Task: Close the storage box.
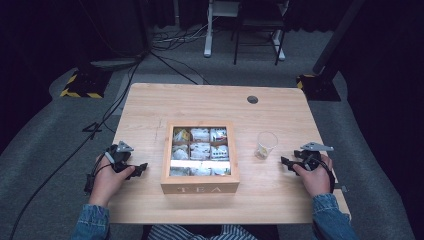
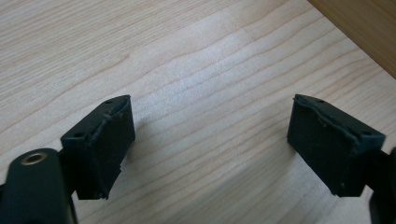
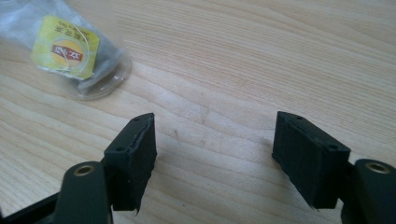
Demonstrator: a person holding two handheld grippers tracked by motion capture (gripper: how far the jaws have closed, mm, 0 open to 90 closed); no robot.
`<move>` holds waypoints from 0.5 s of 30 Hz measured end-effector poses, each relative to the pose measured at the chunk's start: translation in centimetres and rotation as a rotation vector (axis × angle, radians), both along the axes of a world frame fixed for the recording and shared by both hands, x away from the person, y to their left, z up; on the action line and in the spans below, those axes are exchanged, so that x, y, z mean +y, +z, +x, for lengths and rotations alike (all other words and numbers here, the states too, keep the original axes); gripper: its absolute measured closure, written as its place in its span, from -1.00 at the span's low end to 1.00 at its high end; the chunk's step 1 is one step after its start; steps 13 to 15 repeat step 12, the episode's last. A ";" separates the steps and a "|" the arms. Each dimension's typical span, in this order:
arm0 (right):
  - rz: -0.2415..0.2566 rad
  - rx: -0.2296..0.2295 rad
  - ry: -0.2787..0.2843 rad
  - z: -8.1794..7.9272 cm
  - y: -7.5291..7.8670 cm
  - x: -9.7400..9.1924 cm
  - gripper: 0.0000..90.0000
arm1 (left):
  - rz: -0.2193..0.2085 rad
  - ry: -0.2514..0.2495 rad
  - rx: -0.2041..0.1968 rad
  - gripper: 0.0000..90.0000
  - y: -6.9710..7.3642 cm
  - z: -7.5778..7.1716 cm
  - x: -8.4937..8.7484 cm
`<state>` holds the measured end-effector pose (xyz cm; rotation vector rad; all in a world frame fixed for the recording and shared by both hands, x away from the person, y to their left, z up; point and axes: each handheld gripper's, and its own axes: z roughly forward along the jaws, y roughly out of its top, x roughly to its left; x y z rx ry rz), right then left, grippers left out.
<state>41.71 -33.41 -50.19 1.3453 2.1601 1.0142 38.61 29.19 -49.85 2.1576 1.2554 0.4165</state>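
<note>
— Jaws first: how do yours stand?

— Both pairs are spread wide and hold nothing. Your left gripper rests on the bench just left of the tea box; in the left gripper view you see bare wood between the pads and only a corner of the tea box at the upper right. Your right gripper rests well to the right of the tea box.

— And the thing to go for?

— I'd take it to be the plastic cup, which stands upright on the bench between the tea box and your right gripper, a little farther from you than those jaws. A tea bag with a yellow tag sits inside it, seen through the clear wall in the right gripper view.

— Which hand is nearer?

— Your right hand, clearly; the tea box lies between the cup and your left one. From your right jaws the cup lies ahead and to the left, apart from them. Being upright and round, it offers no long axis lying along the bench to line up with, so you would likely swing left and close across its wall.

— The tea box itself?

— Its glass lid looks shut over the packed compartments.
</note>
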 end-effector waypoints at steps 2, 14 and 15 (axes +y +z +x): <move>0.005 -0.002 -0.003 0.0 -0.1 0.1 -0.34 | -0.006 0.000 -0.023 -0.82 -0.4 0.1 -0.2; -0.009 -0.008 0.007 0.1 -0.1 0.2 -0.36 | -0.015 0.022 -0.027 -1.00 -0.7 0.2 -0.8; -0.009 -0.008 0.007 0.1 -0.1 0.2 -0.36 | -0.015 0.022 -0.027 -1.00 -0.7 0.2 -0.8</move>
